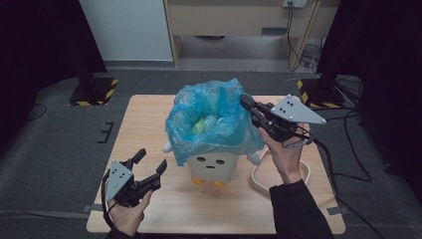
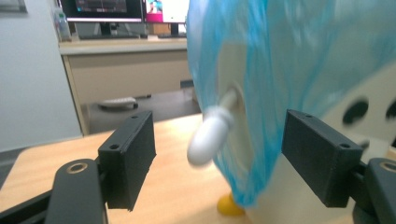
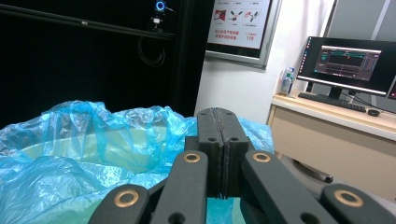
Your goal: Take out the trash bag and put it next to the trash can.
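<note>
A white bin with a drawn face (image 1: 214, 164) stands mid-table, lined with a blue plastic bag (image 1: 199, 134) whose rim is folded over its sides; something pale green (image 1: 201, 124) lies inside. My right gripper (image 1: 244, 102) sits at the bag's right rim, its jaws pressed together on the film (image 3: 70, 154), which shows just under my right gripper (image 3: 223, 126). My left gripper (image 1: 152, 159) is low at the table's front left, open. Beyond my left gripper (image 2: 219, 158) are the bin's stubby white arm (image 2: 210, 137), the bag (image 2: 289, 60) and a yellow foot (image 2: 229, 205); nothing is between the pads.
A white cable loop (image 1: 259, 181) lies on the wooden table (image 1: 144, 124) right of the bin. Black stand bases with yellow-black tape (image 1: 92, 92) (image 1: 318, 92) sit on the floor beyond the table's far corners. A desk with a monitor (image 3: 341, 58) stands farther off.
</note>
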A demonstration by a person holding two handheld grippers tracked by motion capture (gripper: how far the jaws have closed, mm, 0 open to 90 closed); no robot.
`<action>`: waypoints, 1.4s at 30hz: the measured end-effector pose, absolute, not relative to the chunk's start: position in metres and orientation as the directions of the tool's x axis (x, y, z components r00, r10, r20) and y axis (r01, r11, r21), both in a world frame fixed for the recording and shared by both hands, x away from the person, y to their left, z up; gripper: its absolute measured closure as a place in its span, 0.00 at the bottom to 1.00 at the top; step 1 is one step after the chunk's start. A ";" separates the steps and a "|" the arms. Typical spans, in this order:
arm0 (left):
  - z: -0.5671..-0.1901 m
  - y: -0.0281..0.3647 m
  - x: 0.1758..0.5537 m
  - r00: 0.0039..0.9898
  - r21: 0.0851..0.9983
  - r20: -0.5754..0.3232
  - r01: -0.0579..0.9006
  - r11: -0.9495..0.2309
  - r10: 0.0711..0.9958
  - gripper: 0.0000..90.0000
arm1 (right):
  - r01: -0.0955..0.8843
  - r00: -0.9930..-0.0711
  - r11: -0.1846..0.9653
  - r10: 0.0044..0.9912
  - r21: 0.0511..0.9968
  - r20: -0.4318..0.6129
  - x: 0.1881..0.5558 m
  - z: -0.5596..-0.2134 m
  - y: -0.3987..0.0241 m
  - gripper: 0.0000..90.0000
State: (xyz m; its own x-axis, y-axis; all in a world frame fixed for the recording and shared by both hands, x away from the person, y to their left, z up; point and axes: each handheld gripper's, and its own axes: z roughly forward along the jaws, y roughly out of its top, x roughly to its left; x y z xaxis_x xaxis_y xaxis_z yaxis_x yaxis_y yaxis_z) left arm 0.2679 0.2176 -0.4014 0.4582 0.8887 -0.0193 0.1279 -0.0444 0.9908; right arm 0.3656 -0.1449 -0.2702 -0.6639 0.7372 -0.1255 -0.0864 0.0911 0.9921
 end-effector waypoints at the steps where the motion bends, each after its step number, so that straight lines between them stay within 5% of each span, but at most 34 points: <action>1: -0.406 0.216 0.268 0.460 0.989 -0.017 0.140 -0.054 0.888 0.28 | -0.087 -0.664 0.091 0.738 0.992 -0.126 0.366 -0.270 -0.145 1.00; 15: -0.453 0.183 0.292 0.518 0.963 0.014 0.223 -0.150 0.855 0.43 | -0.088 -0.666 0.098 0.735 0.991 -0.131 0.366 -0.272 -0.143 1.00; 29: -0.455 0.183 0.306 0.511 0.947 0.028 0.262 -0.186 0.859 0.97 | -0.094 -0.666 0.101 0.733 0.990 -0.138 0.365 -0.271 -0.144 1.00; 42: -0.431 0.224 0.298 0.405 0.965 0.041 0.222 -0.142 0.913 0.98 | -0.089 -0.669 0.102 0.731 0.991 -0.136 0.365 -0.271 -0.144 1.00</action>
State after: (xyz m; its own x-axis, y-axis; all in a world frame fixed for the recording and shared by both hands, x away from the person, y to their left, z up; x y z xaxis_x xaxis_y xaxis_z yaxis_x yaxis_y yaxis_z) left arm 0.2983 0.2239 -0.4308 0.4054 0.9132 0.0413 0.2217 -0.1420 0.9647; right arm 0.3649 -0.1439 -0.2714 -0.6691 0.7307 -0.1356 -0.0890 0.1024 0.9908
